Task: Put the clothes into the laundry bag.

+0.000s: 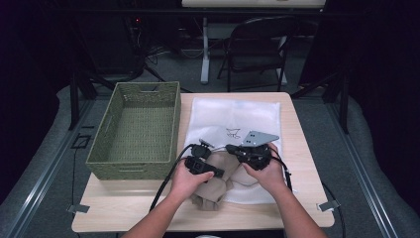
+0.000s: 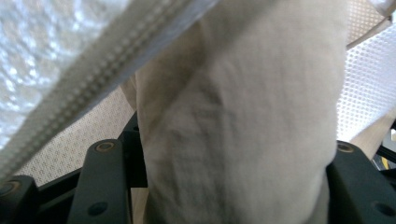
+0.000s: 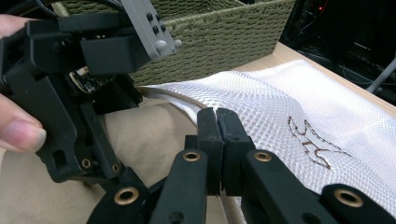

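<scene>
A white mesh bag (image 1: 237, 116) with a small dark print lies flat on the table. At its near, zippered mouth (image 2: 93, 79) sits a bunched beige garment (image 1: 218, 191). My left gripper (image 1: 218, 173) points right into that mouth, and its jaws are shut on a thick fold of the garment (image 2: 243, 116). My right gripper (image 3: 217, 119) points left toward the basket. Its jaws are pressed together on the bag's upper mouth edge (image 3: 187, 105) and hold it just above the beige cloth (image 3: 149, 140). A hand holds each gripper.
An empty green woven basket (image 1: 138, 129) stands on the table's left side, right beside the bag. Bare tabletop (image 1: 299, 148) shows right of the bag and along the near edge. Behind the table stand a black folding chair (image 1: 257, 44) and a desk leg.
</scene>
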